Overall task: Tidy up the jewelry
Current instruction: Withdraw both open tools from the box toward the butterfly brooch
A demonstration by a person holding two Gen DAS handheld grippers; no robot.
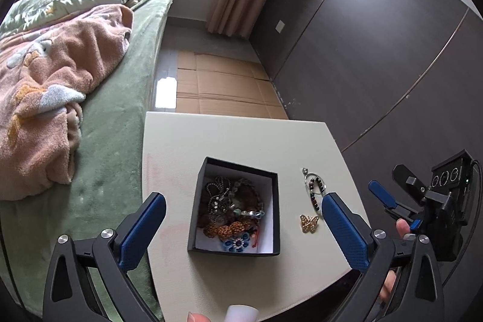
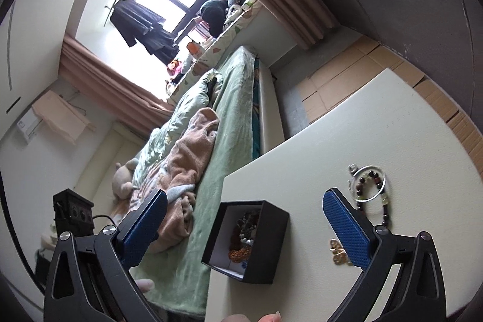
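A black box [image 1: 273, 216] with a white lining sits on the white table [image 1: 229, 138] and holds several tangled pieces of jewelry [image 1: 232, 213]. To its right lie a beaded bracelet with a silver ring [image 1: 315, 186] and a gold butterfly brooch [image 1: 308, 223]. My left gripper [image 1: 243, 208] is open and empty, hovering above the box. My right gripper [image 2: 244, 212] is open and empty, above the box [image 2: 271, 234], with the bracelet [image 2: 369, 186] and the brooch [image 2: 336, 251] by its right finger. The right gripper also shows in the left wrist view [image 1: 389, 192].
A bed with a green cover [image 1: 117, 116] and a pink blanket [image 1: 57, 71] runs along the table's left side. Flattened cardboard [image 1: 223, 86] lies on the floor beyond the table. A dark wardrobe wall [image 1: 377, 50] stands to the right.
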